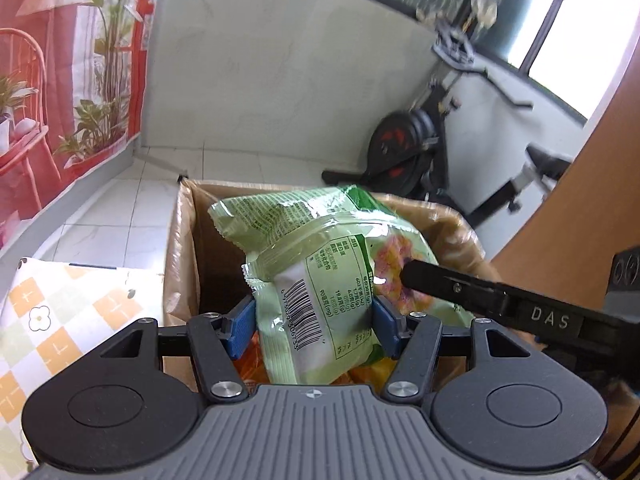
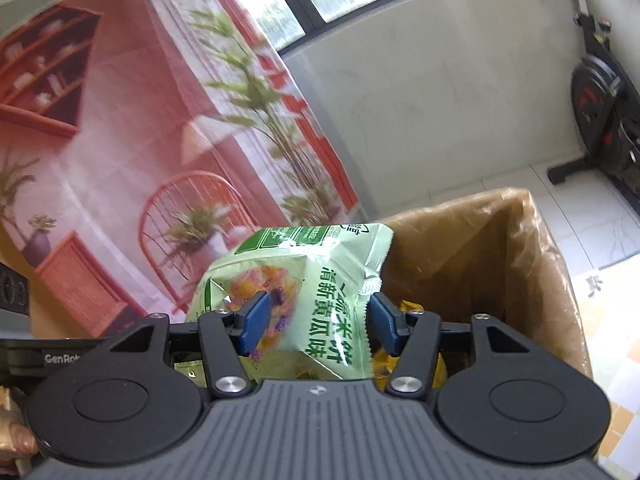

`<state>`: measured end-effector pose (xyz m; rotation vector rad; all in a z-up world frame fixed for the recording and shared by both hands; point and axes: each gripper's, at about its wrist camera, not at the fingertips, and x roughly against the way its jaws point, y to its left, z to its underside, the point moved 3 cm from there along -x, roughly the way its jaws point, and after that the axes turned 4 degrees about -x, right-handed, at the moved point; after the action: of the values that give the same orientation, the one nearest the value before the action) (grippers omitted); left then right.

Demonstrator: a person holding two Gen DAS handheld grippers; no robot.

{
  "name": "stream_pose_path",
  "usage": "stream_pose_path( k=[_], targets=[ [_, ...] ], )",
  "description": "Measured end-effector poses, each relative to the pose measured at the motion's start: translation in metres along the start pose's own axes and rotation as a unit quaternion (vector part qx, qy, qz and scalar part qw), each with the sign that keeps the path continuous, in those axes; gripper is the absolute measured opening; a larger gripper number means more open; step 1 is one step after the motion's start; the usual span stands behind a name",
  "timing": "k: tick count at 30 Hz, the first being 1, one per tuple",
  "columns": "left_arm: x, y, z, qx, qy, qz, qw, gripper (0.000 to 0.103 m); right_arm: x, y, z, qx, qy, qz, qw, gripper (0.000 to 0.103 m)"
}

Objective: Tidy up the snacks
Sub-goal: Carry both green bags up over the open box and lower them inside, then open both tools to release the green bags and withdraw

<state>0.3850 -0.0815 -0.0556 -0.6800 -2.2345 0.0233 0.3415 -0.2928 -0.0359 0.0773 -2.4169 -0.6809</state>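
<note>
A light green snack packet (image 1: 316, 280) with a barcode stands upright over an open cardboard box (image 1: 180, 248). My left gripper (image 1: 314, 326) is shut on its lower part, blue pads (image 1: 242, 330) pressing both sides. My right gripper (image 2: 316, 326) is shut on the same green packet (image 2: 316, 280) from the other side; one of its black fingers (image 1: 448, 284) shows in the left wrist view against the packet's printed face. Orange and yellow snack packets (image 2: 416, 344) lie in the box (image 2: 532, 264) below.
The box is lined with clear tape or film. A checked orange-and-white cloth (image 1: 60, 320) covers the surface to the left. A red printed backdrop (image 2: 120, 140) hangs behind. An exercise bike (image 1: 420, 148) stands on the white tiled floor.
</note>
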Motion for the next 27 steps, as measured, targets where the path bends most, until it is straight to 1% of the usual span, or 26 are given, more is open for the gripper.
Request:
stream_pose_path(
  k=[5, 8, 10, 13, 16, 19, 22, 25, 27],
  targets=[
    [-0.018, 0.0, -0.002, -0.029, 0.036, -0.005, 0.9989, 0.063, -0.008, -0.011, 0.001, -0.005, 0.024, 0.026, 0.999, 0.058],
    [-0.032, 0.002, -0.001, -0.022, 0.058, -0.005, 0.9981, 0.064, -0.011, -0.019, 0.001, -0.021, 0.033, 0.045, 0.998, 0.058],
    [-0.037, 0.003, -0.002, -0.011, 0.063, -0.002, 0.998, 0.065, -0.013, -0.023, 0.001, -0.029, 0.038, 0.057, 0.997, 0.058],
    [-0.042, 0.004, -0.002, -0.011, 0.069, -0.007, 0.9975, 0.065, -0.016, -0.024, 0.0, -0.026, 0.038, 0.074, 0.996, 0.058],
    [-0.042, 0.007, -0.003, -0.013, 0.071, -0.014, 0.9973, 0.066, -0.02, -0.025, -0.001, -0.027, 0.046, 0.084, 0.995, 0.06],
    [-0.039, 0.005, -0.002, -0.014, 0.068, -0.012, 0.9975, 0.067, -0.026, -0.024, -0.002, -0.023, 0.052, 0.095, 0.994, 0.062],
    [-0.033, 0.002, 0.0, -0.019, 0.066, -0.009, 0.9976, 0.069, -0.026, -0.023, 0.0, -0.033, 0.052, 0.098, 0.993, 0.062],
    [-0.028, -0.005, -0.001, -0.023, 0.057, -0.008, 0.9981, 0.071, -0.023, -0.022, 0.003, -0.032, 0.053, 0.101, 0.993, 0.062],
    [-0.018, -0.008, -0.001, -0.035, 0.044, -0.008, 0.9984, 0.076, -0.02, -0.022, 0.003, -0.037, 0.053, 0.103, 0.993, 0.062]
  ],
)
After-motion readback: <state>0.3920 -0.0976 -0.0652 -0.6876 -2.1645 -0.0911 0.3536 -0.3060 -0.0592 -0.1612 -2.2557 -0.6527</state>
